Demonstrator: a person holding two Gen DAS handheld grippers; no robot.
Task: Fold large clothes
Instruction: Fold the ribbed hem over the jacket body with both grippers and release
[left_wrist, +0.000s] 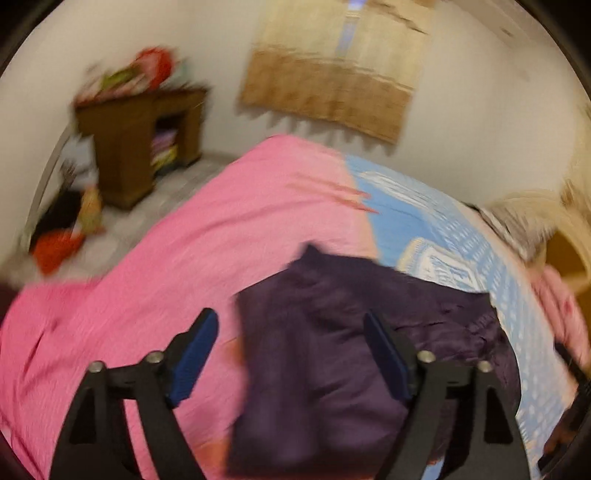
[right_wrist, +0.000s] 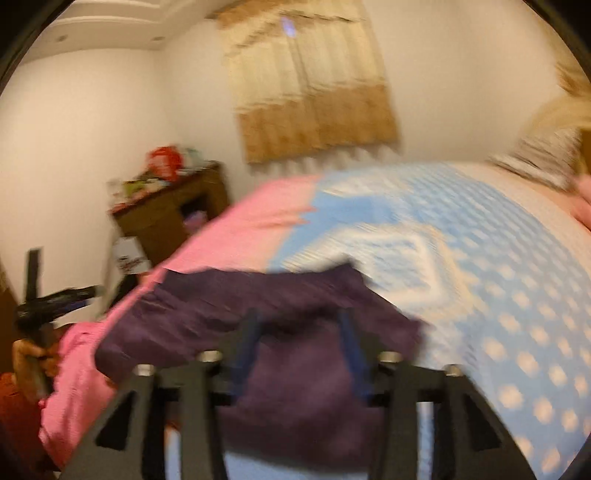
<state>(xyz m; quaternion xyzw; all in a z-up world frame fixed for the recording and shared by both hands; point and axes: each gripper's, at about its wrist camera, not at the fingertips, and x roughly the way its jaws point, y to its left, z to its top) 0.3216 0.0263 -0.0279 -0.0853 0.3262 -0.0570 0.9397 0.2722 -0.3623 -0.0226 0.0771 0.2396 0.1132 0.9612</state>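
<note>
We see the dark purple garment lying folded on the bed, across the line where the pink sheet meets the blue patterned cover. From the left wrist view the left gripper stands with its jaws wide apart and nothing pressed between the blue pads — the garment lies below and beyond them, its left edge falling in the gap and its bulk running off under the right-hand finger. From the right wrist view the right gripper has its jaws partly apart, and the purple cloth shows in the gap and beyond the fingertips; the blur keeps us from telling whether the pads touch it, but they do not clamp it. Around the bed we make out a brown wooden cabinet against the white wall with bright clutter on top, a tan curtain hanging behind the bed, and pillows at the far right. Nothing stands between either gripper and the garment. Both grippers point forward and downward over the bed — and at the left edge of the right wrist view we see a hand holding the other tool.
</note>
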